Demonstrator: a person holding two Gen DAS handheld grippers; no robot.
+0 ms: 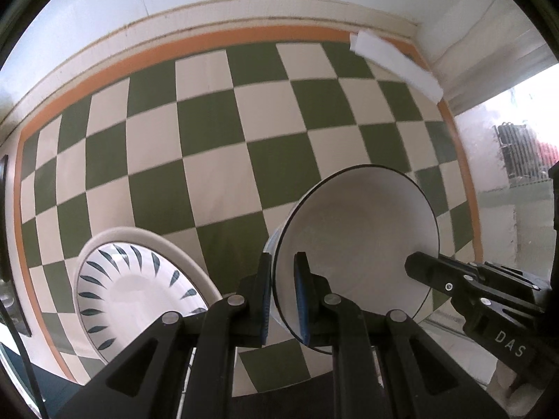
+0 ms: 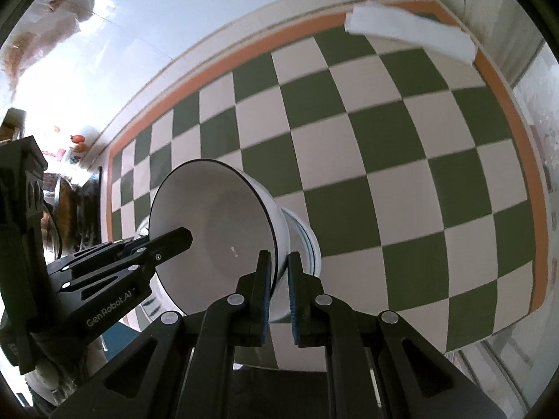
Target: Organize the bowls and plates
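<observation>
Left wrist view: both hand-held grippers pinch one smooth, round white bowl's thin dark-edged rim.

Our left claw and right claw face each other, each closed on opposite rims of the same bowl, tilted between them.

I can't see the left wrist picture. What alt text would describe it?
Left tongs grip the near rim of a white bowl with a thin dark rim line; right tongs hold its opposite rim. Beside it, a leaf-patterned plate sits on a green-and-cream checkered cloth.
</observation>
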